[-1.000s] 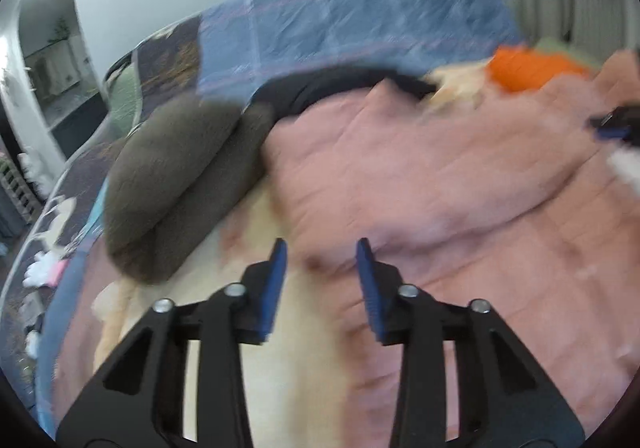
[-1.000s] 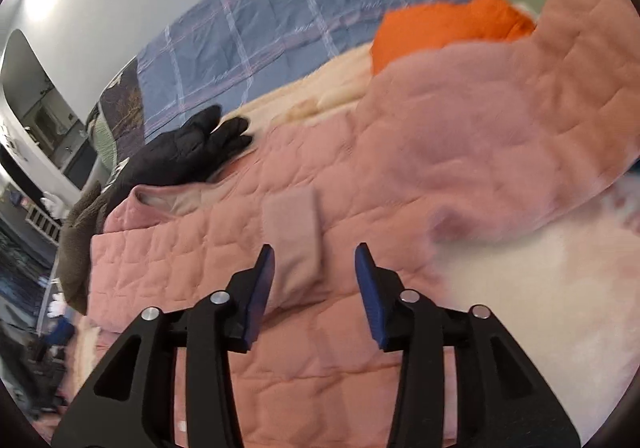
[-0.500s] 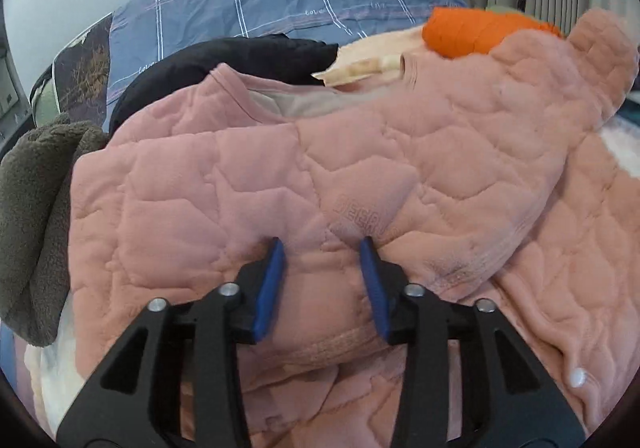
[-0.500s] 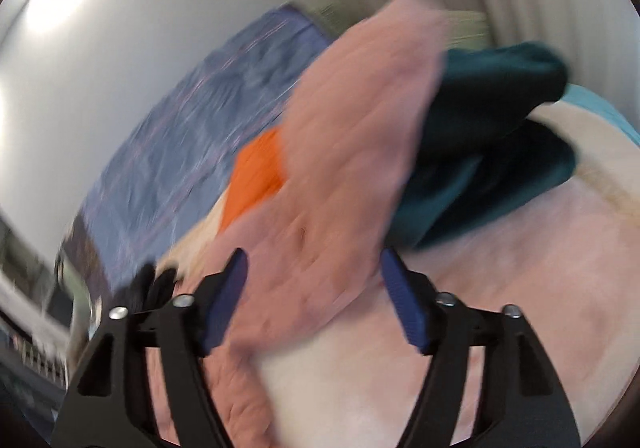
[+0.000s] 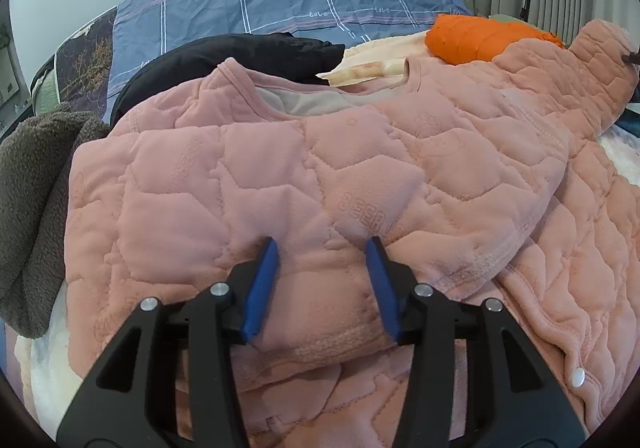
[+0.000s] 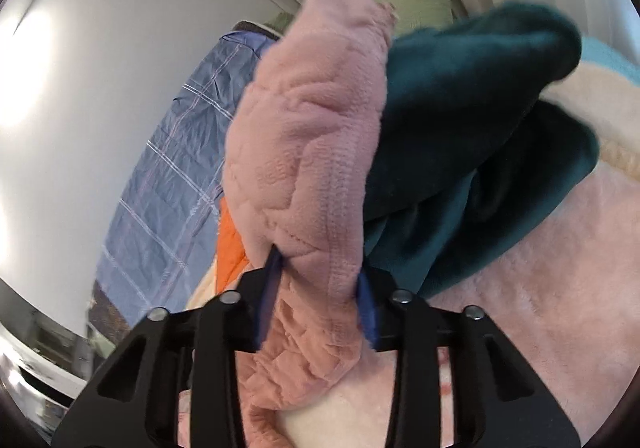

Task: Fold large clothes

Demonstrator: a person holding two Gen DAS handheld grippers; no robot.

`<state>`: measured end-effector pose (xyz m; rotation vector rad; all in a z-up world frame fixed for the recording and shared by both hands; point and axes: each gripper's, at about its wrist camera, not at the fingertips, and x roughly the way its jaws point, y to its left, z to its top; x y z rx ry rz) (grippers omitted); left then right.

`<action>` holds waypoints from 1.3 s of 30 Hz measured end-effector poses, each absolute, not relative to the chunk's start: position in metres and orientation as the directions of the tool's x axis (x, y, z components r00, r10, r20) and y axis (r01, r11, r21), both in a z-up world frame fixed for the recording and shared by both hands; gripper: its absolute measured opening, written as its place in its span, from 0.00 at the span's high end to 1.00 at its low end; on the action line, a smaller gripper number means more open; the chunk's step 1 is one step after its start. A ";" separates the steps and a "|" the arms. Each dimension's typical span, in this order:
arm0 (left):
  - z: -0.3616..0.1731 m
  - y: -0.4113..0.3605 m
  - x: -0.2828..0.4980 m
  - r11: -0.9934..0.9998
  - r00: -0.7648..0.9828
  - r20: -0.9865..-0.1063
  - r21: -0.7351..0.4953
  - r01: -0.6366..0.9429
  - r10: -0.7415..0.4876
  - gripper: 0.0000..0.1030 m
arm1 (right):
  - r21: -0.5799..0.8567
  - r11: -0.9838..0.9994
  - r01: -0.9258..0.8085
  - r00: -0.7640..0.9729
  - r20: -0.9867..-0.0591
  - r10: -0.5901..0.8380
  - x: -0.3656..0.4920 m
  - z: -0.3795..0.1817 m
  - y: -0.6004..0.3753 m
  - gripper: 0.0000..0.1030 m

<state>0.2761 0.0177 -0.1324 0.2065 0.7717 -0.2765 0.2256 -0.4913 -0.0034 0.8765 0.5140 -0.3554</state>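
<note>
The pink quilted jacket (image 5: 320, 175) lies spread on the bed (image 5: 312, 3), its near sleeve already laid across the chest. The left tool (image 5: 322, 280) rests on that folded sleeve with its jaws partly apart; they have just been opening, and the cuff bulges up between them, though the pads seem clear of it, likely a release so the sleeve stays where it was set. The right tool (image 6: 318, 300) has just been closing and now pinches the other sleeve (image 6: 312, 151) near its cuff, holding it up off the bed, probably so it can be carried across the body to match the first. A teal garment (image 6: 480, 135) sits behind that sleeve; whether the two touch is unclear. An orange garment (image 5: 480, 37) and a black one (image 5: 240, 55) lie beyond the collar.
</note>
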 end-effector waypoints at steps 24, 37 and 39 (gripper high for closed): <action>-0.113 0.078 0.267 0.879 0.690 -0.546 -0.327 0.347 -0.475 0.19 | 0.223 0.936 -0.273 0.592 -0.728 0.346 0.269 -0.074 -0.120 0.61; -0.109 0.072 0.290 0.860 0.643 -0.579 -0.412 0.301 -0.502 0.54 | 0.352 0.914 -0.203 0.586 -0.704 0.401 0.258 -0.103 -0.148 0.52; -0.106 0.063 0.295 0.878 0.643 -0.601 -0.378 0.293 -0.474 0.63 | 0.382 0.902 -0.201 0.590 -0.688 0.423 0.254 -0.104 -0.157 0.52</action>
